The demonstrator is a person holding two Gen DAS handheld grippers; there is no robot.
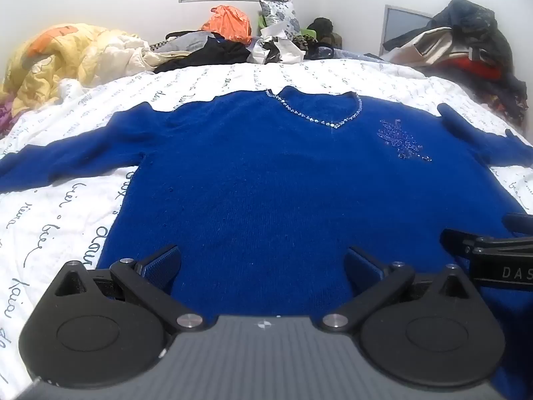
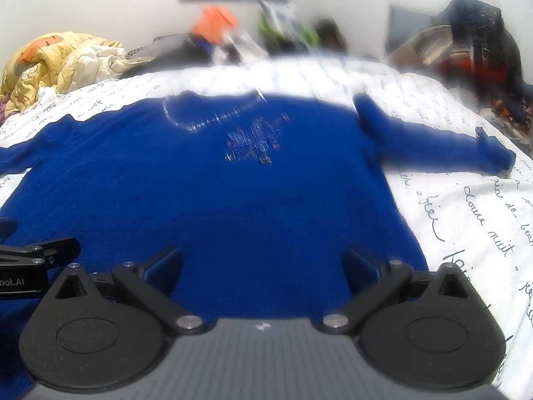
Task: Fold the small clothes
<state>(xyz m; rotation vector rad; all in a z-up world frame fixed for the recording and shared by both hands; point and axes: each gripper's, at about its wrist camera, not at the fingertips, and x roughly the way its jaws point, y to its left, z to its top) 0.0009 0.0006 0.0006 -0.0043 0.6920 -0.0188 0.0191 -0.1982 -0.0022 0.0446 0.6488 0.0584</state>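
A royal blue sweater (image 1: 266, 173) lies flat, front up, on the bed, sleeves spread left and right. It has a rhinestone V-neck (image 1: 319, 113) and a beaded motif (image 1: 403, 140) on the chest. My left gripper (image 1: 263, 263) is open and empty over the sweater's lower hem, left of centre. My right gripper (image 2: 263, 263) is open and empty over the hem further right; the sweater (image 2: 233, 193) fills that blurred view. Each gripper shows at the edge of the other's view: the right one (image 1: 493, 256), the left one (image 2: 30, 263).
The bed has a white sheet with handwriting print (image 1: 60, 220). A yellow quilt (image 1: 60, 56) is heaped at the far left. Piled clothes and bags (image 1: 240, 40) line the head of the bed. Dark clothes (image 1: 466, 50) are stacked at the far right.
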